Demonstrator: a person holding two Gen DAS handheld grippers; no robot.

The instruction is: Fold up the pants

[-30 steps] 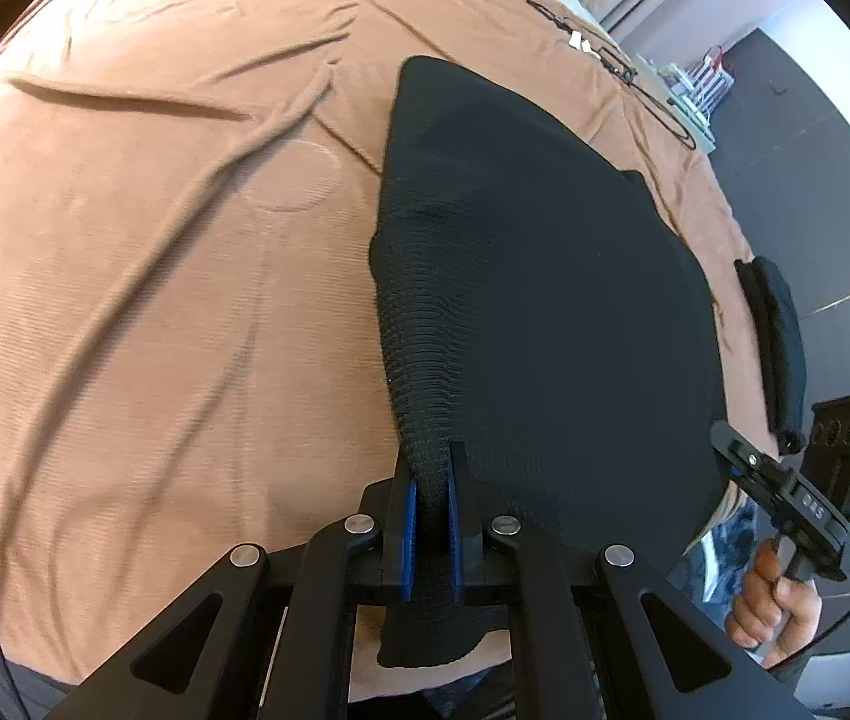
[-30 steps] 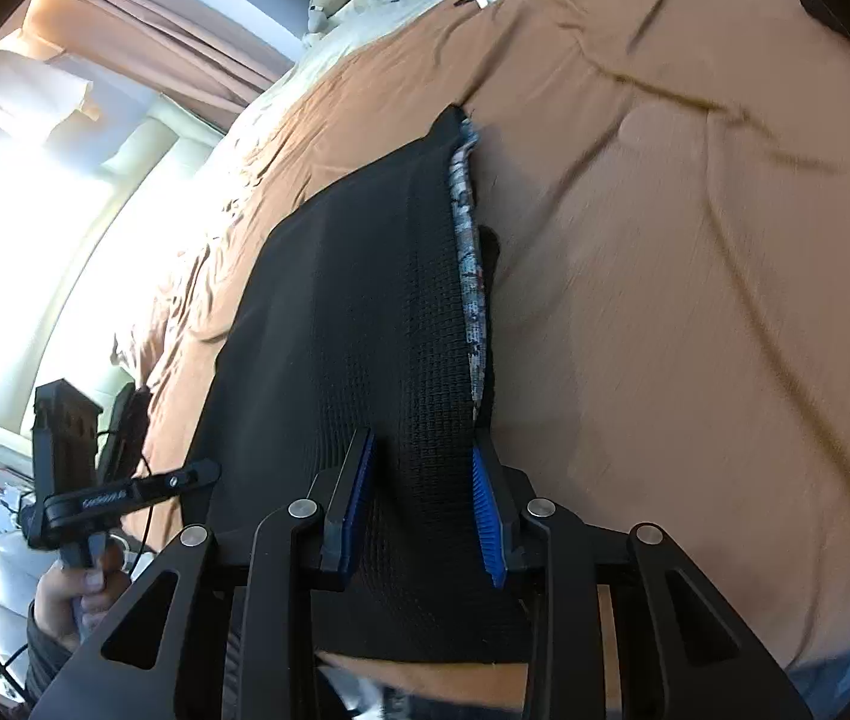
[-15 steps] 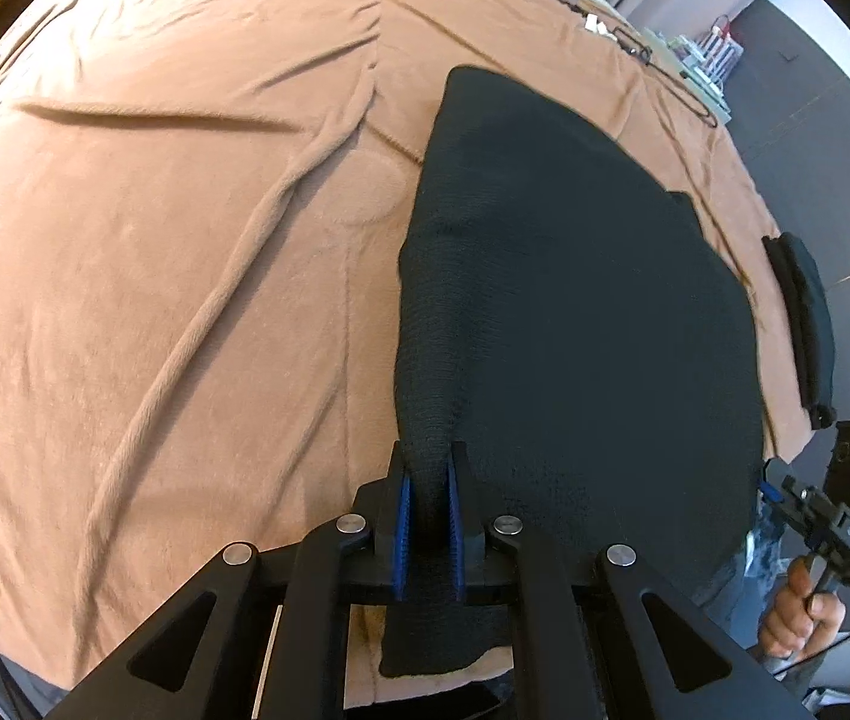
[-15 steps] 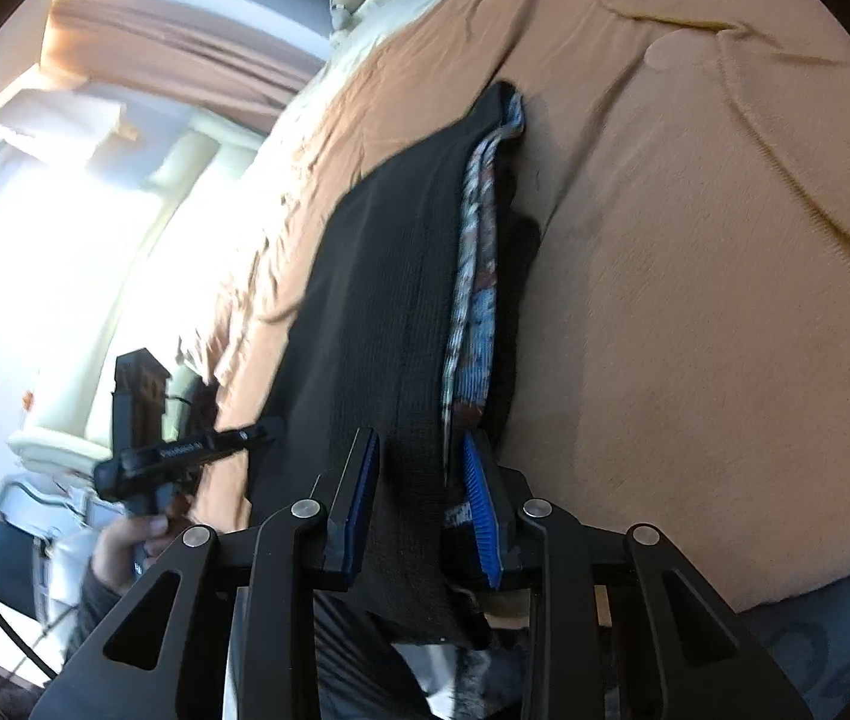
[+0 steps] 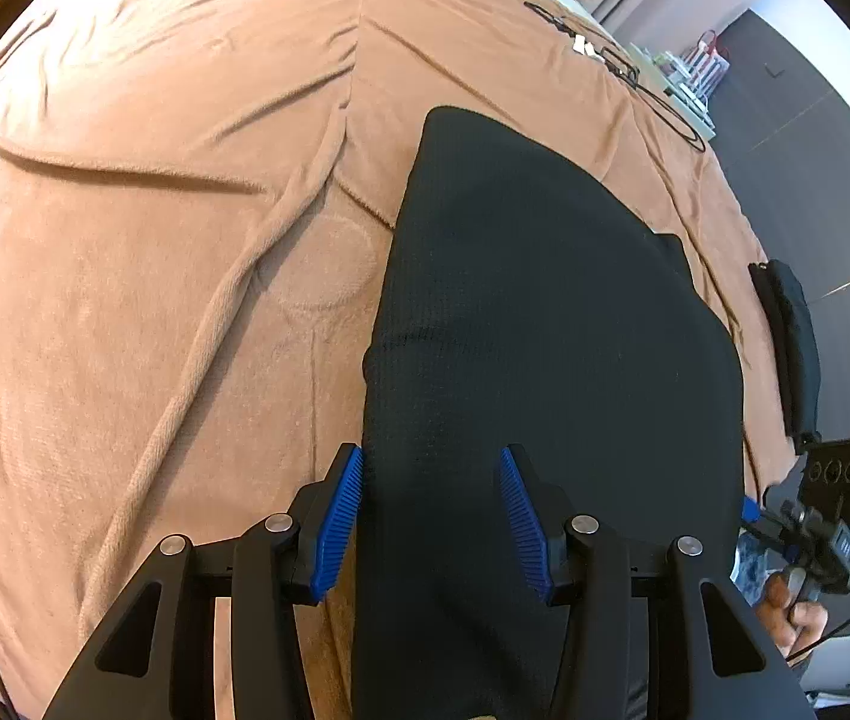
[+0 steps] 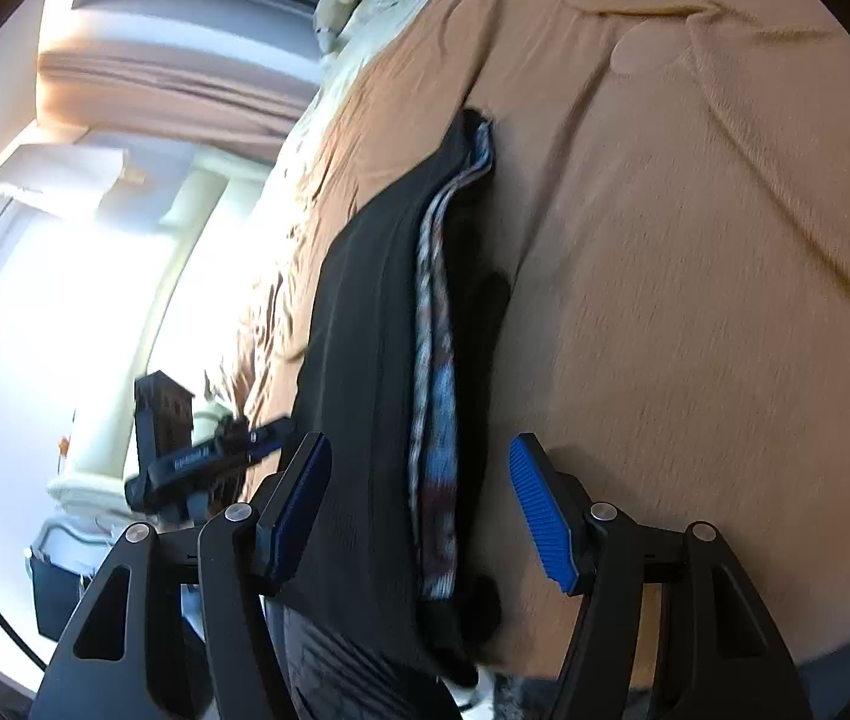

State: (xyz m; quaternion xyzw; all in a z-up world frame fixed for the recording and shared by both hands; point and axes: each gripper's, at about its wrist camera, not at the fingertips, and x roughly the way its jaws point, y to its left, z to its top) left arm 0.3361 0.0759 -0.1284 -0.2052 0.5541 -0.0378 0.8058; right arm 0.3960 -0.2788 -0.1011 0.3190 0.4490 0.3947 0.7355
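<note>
Just let go on both sides: left gripper (image 5: 430, 516) and right gripper (image 6: 419, 510) jaws popped apart, fabric between but unpinched. Black pants (image 5: 544, 330) folded flat on brown blanket (image 5: 125, 300), near edge. Fold laid down; probably needs backing off, then regripping for another fold.

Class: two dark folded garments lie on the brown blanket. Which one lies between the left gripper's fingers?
The large black pants, between the left gripper; the smaller dark bundle lies apart at the blanket's edge.
</note>
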